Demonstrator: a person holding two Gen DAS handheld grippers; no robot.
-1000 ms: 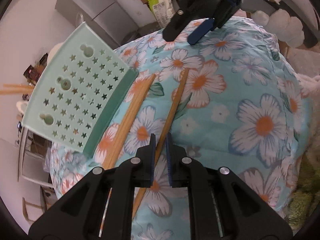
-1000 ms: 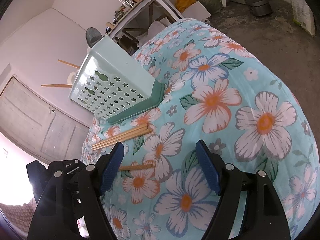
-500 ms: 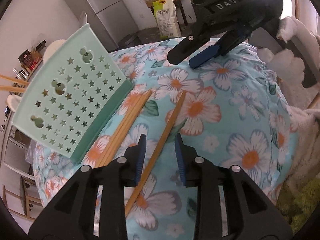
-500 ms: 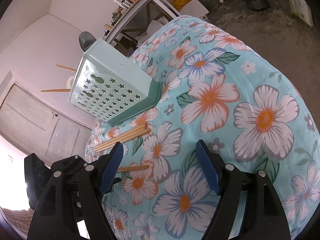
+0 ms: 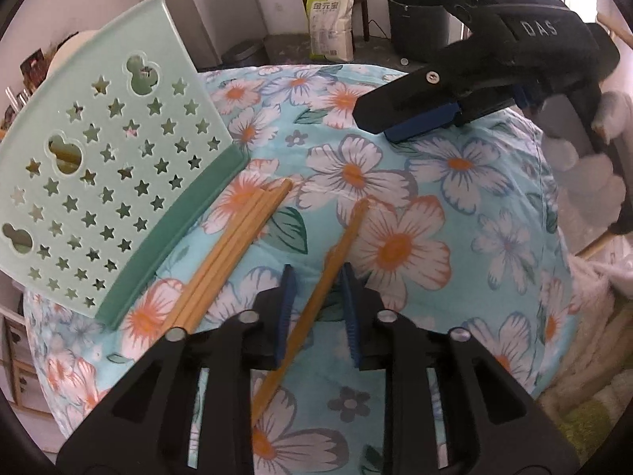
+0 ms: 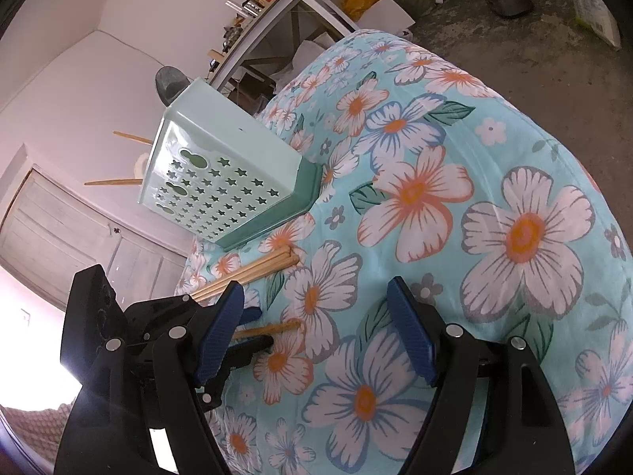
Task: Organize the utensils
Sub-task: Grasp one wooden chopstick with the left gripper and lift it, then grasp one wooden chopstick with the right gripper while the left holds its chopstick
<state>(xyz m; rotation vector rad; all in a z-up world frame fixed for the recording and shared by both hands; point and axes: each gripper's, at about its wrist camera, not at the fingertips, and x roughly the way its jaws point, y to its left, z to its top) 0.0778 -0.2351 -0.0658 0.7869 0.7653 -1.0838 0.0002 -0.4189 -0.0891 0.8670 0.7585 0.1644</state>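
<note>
While the right gripper hangs agape well apart, the left gripper straddles, unclenched, a lone chopstick lying on the floral bench, its length running forward between the pads toward the holder.

A lived-in home: fridge, rice bag, floral tablecloth, cluttered shelf.

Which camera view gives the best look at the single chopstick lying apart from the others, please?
The left wrist view: the single chopstick runs nearly full length between the open left gripper. In the right wrist view only its tip shows, the rest hidden behind the right gripper and the left gripper.
</note>
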